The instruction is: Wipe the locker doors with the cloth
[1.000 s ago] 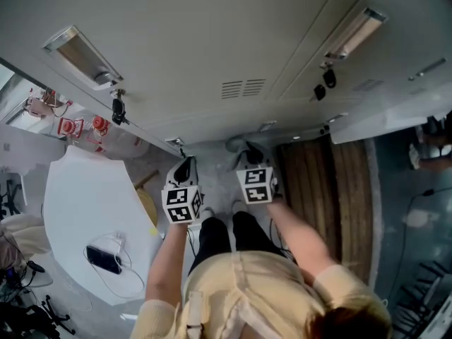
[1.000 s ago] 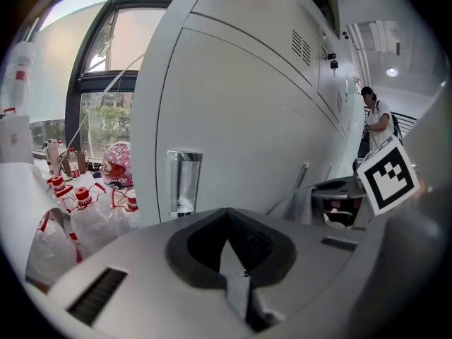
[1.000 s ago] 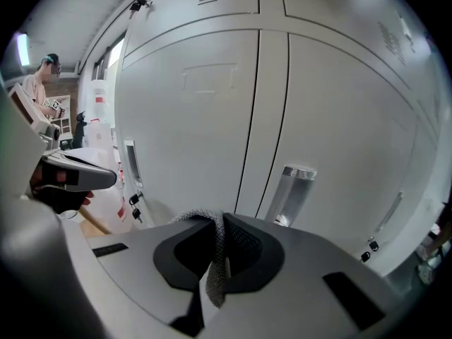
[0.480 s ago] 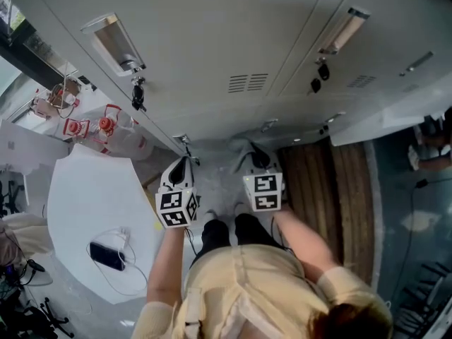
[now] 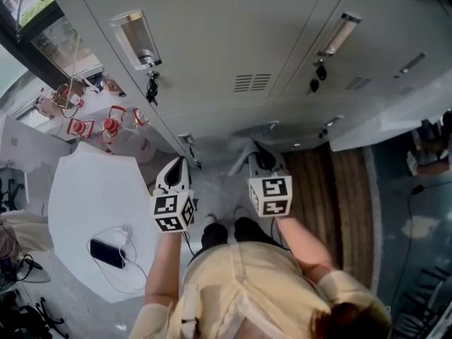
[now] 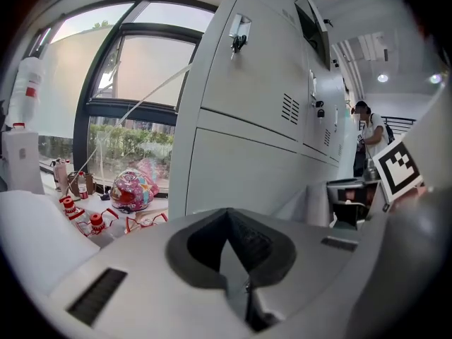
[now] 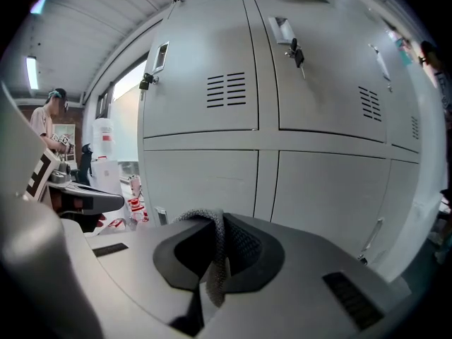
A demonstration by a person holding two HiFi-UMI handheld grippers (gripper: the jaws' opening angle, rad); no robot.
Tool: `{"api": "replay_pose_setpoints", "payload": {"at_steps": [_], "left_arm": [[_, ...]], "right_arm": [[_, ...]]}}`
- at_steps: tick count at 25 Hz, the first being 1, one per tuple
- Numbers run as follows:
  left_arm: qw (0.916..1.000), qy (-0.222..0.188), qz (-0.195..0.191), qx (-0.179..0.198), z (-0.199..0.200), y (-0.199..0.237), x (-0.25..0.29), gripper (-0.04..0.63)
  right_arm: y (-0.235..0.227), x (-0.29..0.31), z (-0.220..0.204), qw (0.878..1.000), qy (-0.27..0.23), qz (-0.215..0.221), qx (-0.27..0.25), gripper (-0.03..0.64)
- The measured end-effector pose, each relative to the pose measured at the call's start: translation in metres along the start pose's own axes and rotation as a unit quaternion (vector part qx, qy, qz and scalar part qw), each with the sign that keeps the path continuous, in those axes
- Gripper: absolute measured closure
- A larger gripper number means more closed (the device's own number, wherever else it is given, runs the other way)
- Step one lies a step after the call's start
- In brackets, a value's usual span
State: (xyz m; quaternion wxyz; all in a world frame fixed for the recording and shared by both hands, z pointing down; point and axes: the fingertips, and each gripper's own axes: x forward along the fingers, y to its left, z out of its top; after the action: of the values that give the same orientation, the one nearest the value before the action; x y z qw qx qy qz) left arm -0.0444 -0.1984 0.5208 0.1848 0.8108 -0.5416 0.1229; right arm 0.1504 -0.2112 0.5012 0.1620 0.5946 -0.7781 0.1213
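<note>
Both grippers are up in front of the grey locker doors (image 5: 212,41), held side by side at about the same height and short of the metal, touching none of it. The right gripper (image 7: 217,224) has its jaws pinched tight on the grey knitted cloth (image 7: 210,267). A loop of it bulges out over the left jaw and a strip hangs down through the seam between the pads. So the cloth is in the right gripper and off the doors. This gripper faces the join between two lower doors, with a vented upper door (image 7: 205,69) above on the left. To its right is another upper door with a key (image 7: 296,51) dangling from its lock.

The left gripper (image 6: 229,242) is shut as well, jaws meeting edge to edge with nothing between them. It points along the left end of the locker bank, towards the window (image 6: 134,69) on the far left. A bright patterned round object (image 6: 133,189) sits on the sill there, among small red-topped items.

From the head view, the left gripper (image 5: 179,164) and right gripper (image 5: 260,157) sit just ahead of the person's knees. A white table (image 5: 78,189) stands to the near left, carrying a dark phone (image 5: 106,253) with a white cable. A strip of wooden flooring (image 5: 325,189) runs along the right.
</note>
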Motion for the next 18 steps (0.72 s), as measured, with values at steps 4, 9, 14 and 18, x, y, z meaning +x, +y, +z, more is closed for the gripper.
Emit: {"api": "replay_pose_setpoints", "payload": {"at_steps": [4, 9, 14, 18], "left_arm": [[0.9999, -0.009, -0.008, 0.004, 0.012, -0.003, -0.009, 0.607], [0.9994, -0.019, -0.008, 0.028, 0.026, -0.005, -0.021, 0.607], [0.9992, -0.031, -0.015, 0.021, 0.036, -0.009, -0.034, 0.607], [0.9990, -0.037, -0.012, 0.020, 0.042, -0.011, -0.042, 0.607]], "right_arm": [[0.005, -0.007, 0.011, 1.000, -0.015, 0.004, 0.000, 0.612], [0.014, -0.021, 0.024, 1.000, -0.023, 0.015, 0.011, 0.612], [0.015, -0.034, 0.031, 0.999, -0.034, 0.016, 0.013, 0.612], [0.016, -0.042, 0.035, 0.999, -0.042, 0.019, 0.014, 0.612]]}}
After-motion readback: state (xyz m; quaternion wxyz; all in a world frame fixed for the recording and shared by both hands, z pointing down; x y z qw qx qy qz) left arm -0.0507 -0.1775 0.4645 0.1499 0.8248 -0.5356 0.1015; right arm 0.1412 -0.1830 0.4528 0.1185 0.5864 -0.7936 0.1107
